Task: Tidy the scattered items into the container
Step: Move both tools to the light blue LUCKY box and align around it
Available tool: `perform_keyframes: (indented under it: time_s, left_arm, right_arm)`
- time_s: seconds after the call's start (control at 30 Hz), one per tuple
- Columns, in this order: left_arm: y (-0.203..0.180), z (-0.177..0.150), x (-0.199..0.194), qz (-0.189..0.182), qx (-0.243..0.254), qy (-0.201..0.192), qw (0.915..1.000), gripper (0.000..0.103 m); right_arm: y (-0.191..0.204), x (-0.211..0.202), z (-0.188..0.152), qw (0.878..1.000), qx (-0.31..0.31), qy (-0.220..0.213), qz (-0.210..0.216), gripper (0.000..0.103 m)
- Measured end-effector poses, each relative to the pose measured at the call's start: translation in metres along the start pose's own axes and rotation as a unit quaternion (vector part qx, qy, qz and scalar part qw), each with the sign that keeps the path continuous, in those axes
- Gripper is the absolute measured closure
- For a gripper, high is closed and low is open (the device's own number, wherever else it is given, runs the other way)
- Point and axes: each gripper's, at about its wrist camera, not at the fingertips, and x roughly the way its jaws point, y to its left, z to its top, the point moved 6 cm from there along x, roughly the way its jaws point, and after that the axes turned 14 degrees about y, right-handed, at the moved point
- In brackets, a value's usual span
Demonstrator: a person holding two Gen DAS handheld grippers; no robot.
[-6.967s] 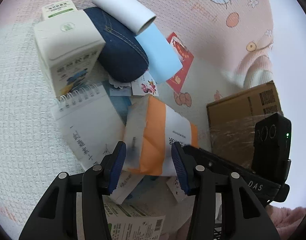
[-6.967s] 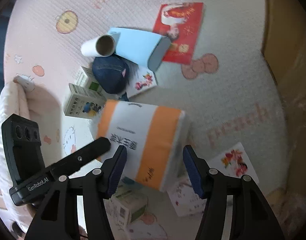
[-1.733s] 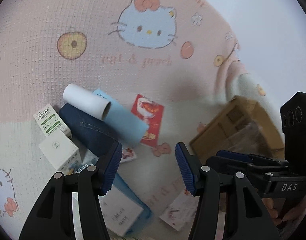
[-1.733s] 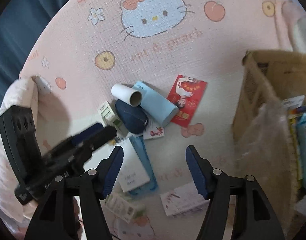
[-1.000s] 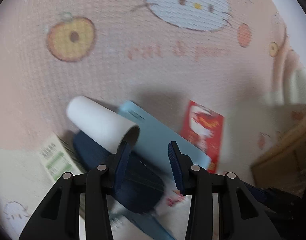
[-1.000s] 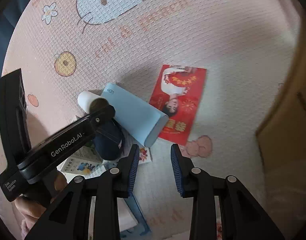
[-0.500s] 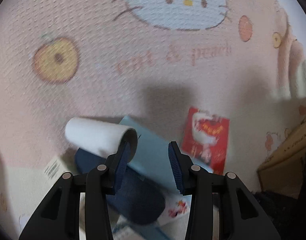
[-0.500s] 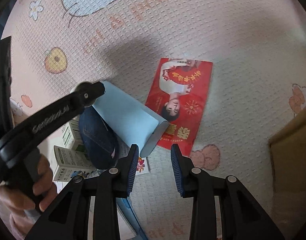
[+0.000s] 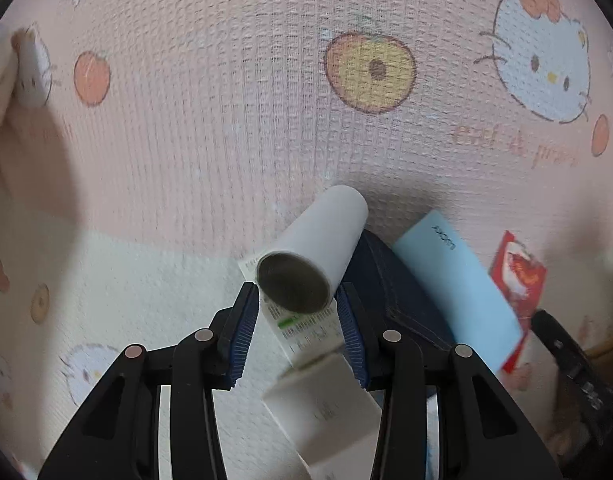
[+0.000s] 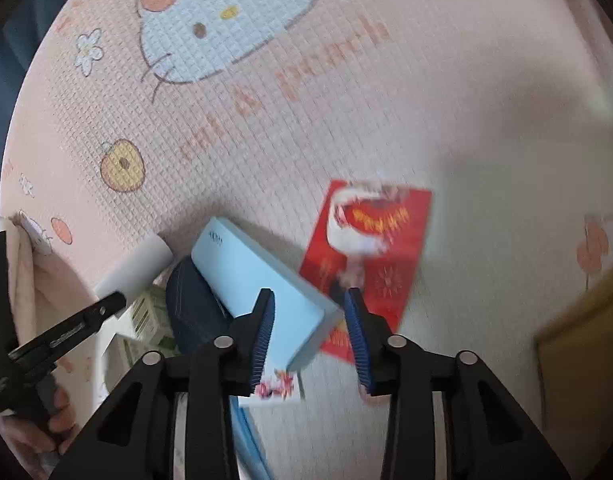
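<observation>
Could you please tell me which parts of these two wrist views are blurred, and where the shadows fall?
Left wrist view: the white cardboard tube is fairly sharp, the white carton below it smeared; a soft shadow lies on the pink patterned mat at left. Right wrist view: the red printed card is motion-blurred, and a broad shadow dims the mat's right side.
</observation>
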Motion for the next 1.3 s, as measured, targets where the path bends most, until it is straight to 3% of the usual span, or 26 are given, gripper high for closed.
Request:
perform_keyframes:
  time_s: [0.1, 0.33, 0.43, 0.7, 0.83, 0.93, 1.1, 1.3]
  left_arm:
    - [-0.009, -0.012, -0.007, -0.018, 0.002, -0.006, 0.9998, 0.058]
    - [-0.021, -0.032, -0.014, -0.001, 0.032, -0.006, 0.9995, 0.058]
    - [-0.038, -0.034, -0.018, -0.015, 0.05, -0.005, 0.9986, 0.056]
    - [-0.071, -0.038, -0.024, -0.077, 0.096, -0.003, 0.9924, 0.053]
    - [-0.078, -0.046, -0.022, -0.153, 0.094, 0.029, 0.9833, 0.053]
    - [-0.077, -0.054, -0.011, -0.182, 0.074, 0.062, 0.9784, 0.053]
    - [-0.071, -0.065, 0.012, -0.208, 0.038, 0.078, 0.9742, 0.053]
    - [-0.073, -0.07, 0.016, -0.276, 0.006, 0.068, 0.9586, 0.053]
  right_arm:
    - [0.001, 0.008, 0.004, 1.0, -0.005, -0.006, -0.002, 0.069]
    - [-0.004, 0.029, -0.003, 0.999, -0.005, 0.042, 0.012, 0.069]
    - [-0.001, 0.027, -0.009, 0.998, -0.022, 0.051, 0.013, 0.069]
    - [0.016, 0.016, -0.036, 0.992, -0.052, 0.107, 0.043, 0.075]
    - [0.017, 0.014, -0.049, 0.99, -0.052, 0.123, 0.048, 0.075]
    - [0.017, 0.015, -0.057, 0.988, -0.055, 0.132, 0.054, 0.075]
    - [0.002, 0.011, -0.048, 0.992, -0.015, 0.109, 0.054, 0.074]
    - [-0.012, 0.013, -0.034, 0.994, 0.036, 0.081, 0.065, 0.074]
